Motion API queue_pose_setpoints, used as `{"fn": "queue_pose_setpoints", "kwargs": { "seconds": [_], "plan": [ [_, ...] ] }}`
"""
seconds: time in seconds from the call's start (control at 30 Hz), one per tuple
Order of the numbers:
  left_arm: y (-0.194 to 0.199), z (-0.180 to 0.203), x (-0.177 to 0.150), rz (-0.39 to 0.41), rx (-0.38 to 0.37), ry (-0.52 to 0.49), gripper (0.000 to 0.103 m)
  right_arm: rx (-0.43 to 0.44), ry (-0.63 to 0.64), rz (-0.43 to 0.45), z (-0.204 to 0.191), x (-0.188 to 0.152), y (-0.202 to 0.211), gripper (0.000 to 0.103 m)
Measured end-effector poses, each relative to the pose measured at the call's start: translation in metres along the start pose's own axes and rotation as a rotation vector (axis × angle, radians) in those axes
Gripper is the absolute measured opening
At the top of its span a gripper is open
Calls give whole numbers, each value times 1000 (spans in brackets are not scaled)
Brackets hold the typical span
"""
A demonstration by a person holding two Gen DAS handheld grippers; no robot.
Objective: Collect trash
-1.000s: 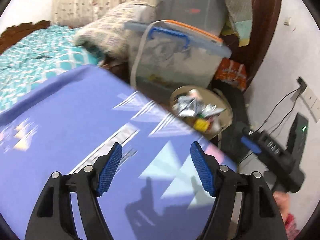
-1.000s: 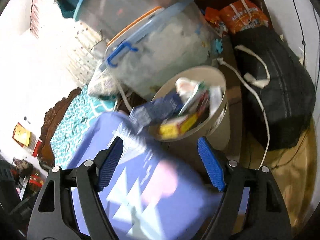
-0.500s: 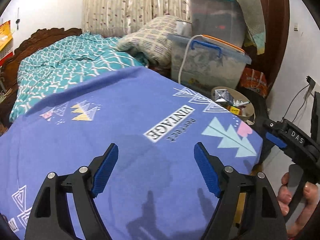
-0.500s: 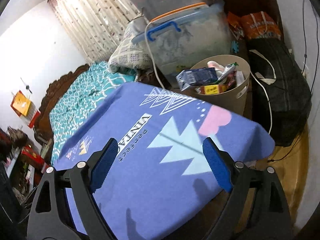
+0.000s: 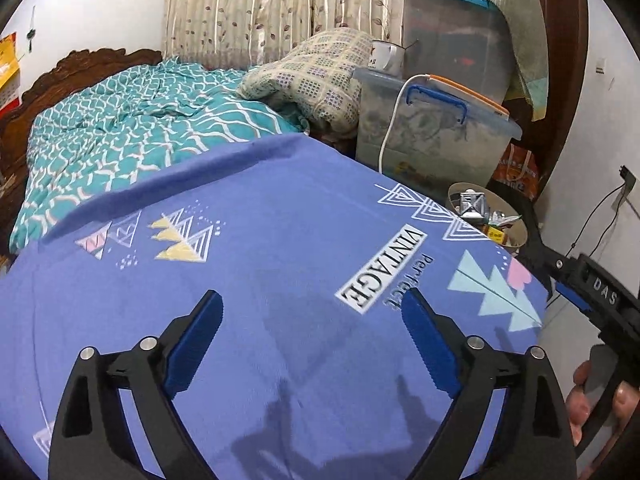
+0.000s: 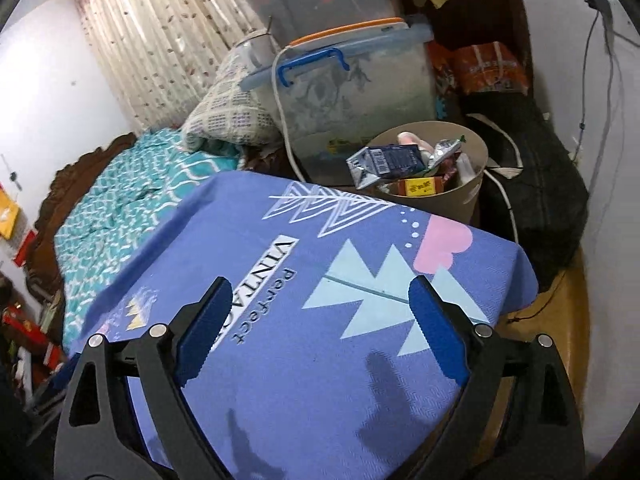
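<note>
— How did the tongs stand?
— The left tongs [image 5: 312,332] were spread wide with nothing between the blue pads [image 5: 194,344]; the right tongs [image 6: 320,320] gaped just as wide, likewise bare; both hung above the counter [image 6: 280,360], which wore a purple cloth printed "Perfect VINTAGE".

— And the trash?
— It sat in the beige wastebasket [image 6: 474,196] just past the counter's far corner; a crushed blue carton [image 6: 384,162] lay on top, a silver wrapper [image 6: 446,148] and a yellow-labelled box [image 6: 420,187] beside it.

— What stood around it?
— A clear storage bin [image 6: 360,88] with a blue handle stood just behind, a larger tub stacked above; a black bag [image 6: 536,176] lay to the right; a bed [image 5: 132,132] with a teal quilt ran off to the left.
</note>
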State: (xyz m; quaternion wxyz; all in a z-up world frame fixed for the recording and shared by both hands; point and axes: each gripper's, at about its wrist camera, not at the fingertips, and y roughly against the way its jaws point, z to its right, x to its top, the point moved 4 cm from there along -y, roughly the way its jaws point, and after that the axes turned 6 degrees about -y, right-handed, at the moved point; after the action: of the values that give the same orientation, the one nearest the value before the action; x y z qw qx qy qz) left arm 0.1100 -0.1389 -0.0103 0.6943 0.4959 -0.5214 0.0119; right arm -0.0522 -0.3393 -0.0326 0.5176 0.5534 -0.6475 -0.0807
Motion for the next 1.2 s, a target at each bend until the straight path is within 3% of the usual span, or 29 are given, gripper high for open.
{"fn": "queue_pose_setpoints", "kwargs": {
  "seconds": [0.17, 0.37, 0.5, 0.77, 0.9, 1.0, 1.2],
  "plan": [
    [-16, 3, 0, -30, -11, -11, 92, -38, -24, 19, 6, -7, 4, 89],
    [-16, 20, -9, -18, 18, -68, 94, -24, 0, 78, 31, -21, 44, 89],
    [9, 31, -11, 8, 44, -55, 94, 34, 7, 64, 42, -16, 52, 89],
    [71, 55, -23, 69, 193, -38, 94, 213, 50, 50, 45, -3, 74, 89],
    [93, 68, -32, 66, 215, -18, 94, 283, 26, 68, 56, -2, 97, 90],
    [104, 80, -35, 76, 262, -53, 94, 310, 18, 84, 64, -5, 109, 90],
    [111, 99, -33, 82, 268, -95, 95, 311, -7, 73, 78, -12, 113, 90]
  ]
}}
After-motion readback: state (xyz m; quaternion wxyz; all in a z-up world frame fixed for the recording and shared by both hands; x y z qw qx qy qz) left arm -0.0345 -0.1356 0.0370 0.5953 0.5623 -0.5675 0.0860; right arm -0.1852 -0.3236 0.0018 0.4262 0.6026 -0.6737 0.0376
